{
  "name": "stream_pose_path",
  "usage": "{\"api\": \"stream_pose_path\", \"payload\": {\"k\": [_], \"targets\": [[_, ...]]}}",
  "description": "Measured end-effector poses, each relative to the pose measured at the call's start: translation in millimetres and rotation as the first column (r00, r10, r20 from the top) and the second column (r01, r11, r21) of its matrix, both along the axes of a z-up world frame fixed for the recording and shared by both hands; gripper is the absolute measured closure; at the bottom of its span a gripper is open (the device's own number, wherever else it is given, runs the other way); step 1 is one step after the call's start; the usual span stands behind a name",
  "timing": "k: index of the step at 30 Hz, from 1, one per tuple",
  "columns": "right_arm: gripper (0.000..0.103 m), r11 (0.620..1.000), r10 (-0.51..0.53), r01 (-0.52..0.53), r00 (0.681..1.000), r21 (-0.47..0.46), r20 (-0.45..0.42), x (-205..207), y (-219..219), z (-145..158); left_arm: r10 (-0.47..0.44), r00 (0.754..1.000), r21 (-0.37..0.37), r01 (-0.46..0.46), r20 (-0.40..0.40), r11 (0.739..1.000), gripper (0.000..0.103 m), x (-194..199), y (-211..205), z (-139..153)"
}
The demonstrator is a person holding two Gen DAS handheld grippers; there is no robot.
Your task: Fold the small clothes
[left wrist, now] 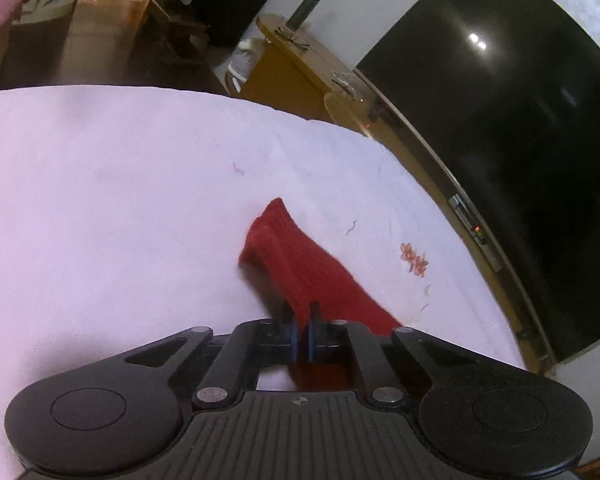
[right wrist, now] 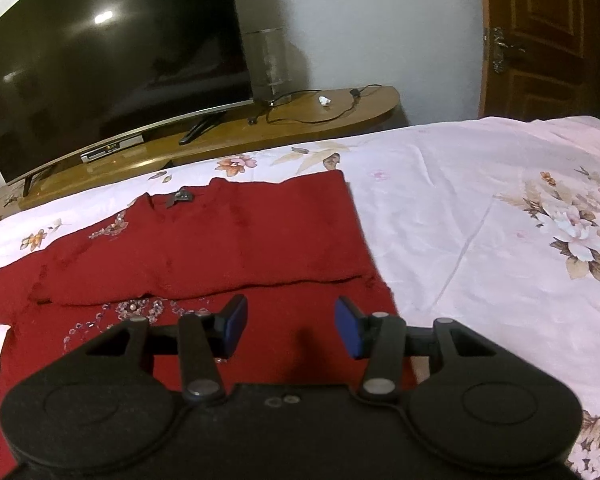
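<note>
Red knit all over this one: a dark red knitted sweater with clear beads stitched on the front (right wrist: 204,240) is spread on the white bedsheet with a pale flower print (right wrist: 480,200), and part of it is already doubled over, so there's a fold edge running roughly side to side just ahead of the right gripper (right wrist: 290,328).

What matters is where the loose bit sits. In the left wrist view a long narrow strip of the same red knit (left wrist: 300,264), most likely a sleeve, runs away from the left gripper (left wrist: 302,340) on a diagonal, far end up and to the left, near end right at the jaws. Those jaws are pinched together with only a sliver between the blue pads, and the red fabric seems to run straight into that sliver, so I'd call it clamped on the sleeve end. It's a bit blurry right at the tips, so that's a best read.

The right gripper is doing nothing much: jaws about half open, nothing between them, hovering over the sweater's body just short of the fold edge.

So the left hand is the one actually on the sleeve, and the sleeve's long axis points away from it. My guess is the next move is carrying that end across onto the body, which lies off toward the right hand. Watch for the knit dragging and bunching.
</note>
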State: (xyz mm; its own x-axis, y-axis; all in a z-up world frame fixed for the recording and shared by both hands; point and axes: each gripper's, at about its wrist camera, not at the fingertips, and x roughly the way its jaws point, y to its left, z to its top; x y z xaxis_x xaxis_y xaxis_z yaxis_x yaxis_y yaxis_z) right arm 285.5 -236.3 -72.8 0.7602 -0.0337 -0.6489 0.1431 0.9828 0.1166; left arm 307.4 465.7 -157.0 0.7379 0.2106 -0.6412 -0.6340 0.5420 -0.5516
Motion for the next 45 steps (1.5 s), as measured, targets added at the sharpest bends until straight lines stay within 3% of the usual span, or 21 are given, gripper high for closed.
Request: {"api": "stream_pose_path", "payload": {"k": [6, 12, 15, 22, 25, 29, 30, 31, 32, 33, 36, 38, 41, 43, 45], "targets": [[0.055, 1.000, -0.026, 0.026, 1.000, 0.010, 0.006, -9, -14, 0, -0.127, 0.983, 0.095, 0.115, 0.133, 0.989, 0.099, 20, -54, 44], [0.055, 0.999, -0.038, 0.038, 0.999, 0.021, 0.010, -17, -26, -2, -0.352, 0.904, 0.173, 0.317, 0.241, 0.932, 0.099, 61, -159, 94], [0.055, 0.998, -0.050, 0.050, 0.999, 0.040, 0.019, -18, -36, -3, -0.485, 0.850, 0.239, 0.436, 0.208, 0.867, 0.099, 83, -228, 105], [0.055, 0.994, -0.082, 0.080, 0.996, 0.079, 0.021, -30, -62, -8, -0.694, 0.720, 0.379, 0.644, -0.008, 0.664, 0.098, 114, -390, 82], [0.055, 0.992, -0.099, 0.097, 0.995, 0.086, 0.014, -38, -75, -8, -0.742, 0.665, 0.398, 0.707, -0.091, 0.585, 0.098, 123, -444, 60], [0.054, 0.986, -0.125, 0.124, 0.992, 0.110, -0.001, -45, -87, -10, -0.779, 0.587, 0.364, 0.790, -0.219, 0.493, 0.098, 133, -498, 22], [0.052, 0.984, -0.130, 0.129, 0.992, 0.124, -0.003, -45, -89, -10, -0.766, 0.597, 0.420, 0.775, -0.239, 0.473, 0.094, 127, -508, 21], [0.051, 0.982, -0.131, 0.130, 0.991, 0.138, -0.003, -45, -91, -9, -0.761, 0.595, 0.454, 0.770, -0.259, 0.448, 0.073, 120, -515, 23], [0.050, 0.979, -0.130, 0.128, 0.992, 0.157, 0.000, -45, -92, -9, -0.774, 0.579, 0.455, 0.778, -0.256, 0.433, 0.060, 113, -516, 26], [0.049, 0.977, -0.125, 0.123, 0.992, 0.175, 0.004, -42, -91, -8, -0.788, 0.574, 0.462, 0.773, -0.220, 0.434, 0.048, 102, -512, 33], [0.049, 0.963, -0.103, 0.096, 0.995, 0.252, 0.014, -27, -83, -9, -0.776, 0.610, 0.482, 0.735, -0.163, 0.476, 0.048, 76, -489, 51], [0.049, 0.943, -0.067, 0.057, 0.997, 0.328, 0.022, -9, -70, -11, -0.739, 0.660, 0.483, 0.696, -0.138, 0.531, 0.048, 55, -455, 58], [0.049, 0.901, 0.014, -0.027, 0.999, 0.433, 0.034, 24, -39, -18, -0.637, 0.750, 0.489, 0.630, -0.178, 0.604, 0.048, 36, -400, 53], [0.049, 0.875, 0.072, -0.079, 0.997, 0.479, 0.032, 48, -15, -25, -0.589, 0.780, 0.451, 0.613, -0.211, 0.649, 0.048, 30, -370, 41], [0.049, 0.855, 0.115, -0.104, 0.993, 0.508, 0.009, 73, 10, -37, -0.558, 0.794, 0.414, 0.603, -0.239, 0.681, 0.048, 30, -348, 29]]}}
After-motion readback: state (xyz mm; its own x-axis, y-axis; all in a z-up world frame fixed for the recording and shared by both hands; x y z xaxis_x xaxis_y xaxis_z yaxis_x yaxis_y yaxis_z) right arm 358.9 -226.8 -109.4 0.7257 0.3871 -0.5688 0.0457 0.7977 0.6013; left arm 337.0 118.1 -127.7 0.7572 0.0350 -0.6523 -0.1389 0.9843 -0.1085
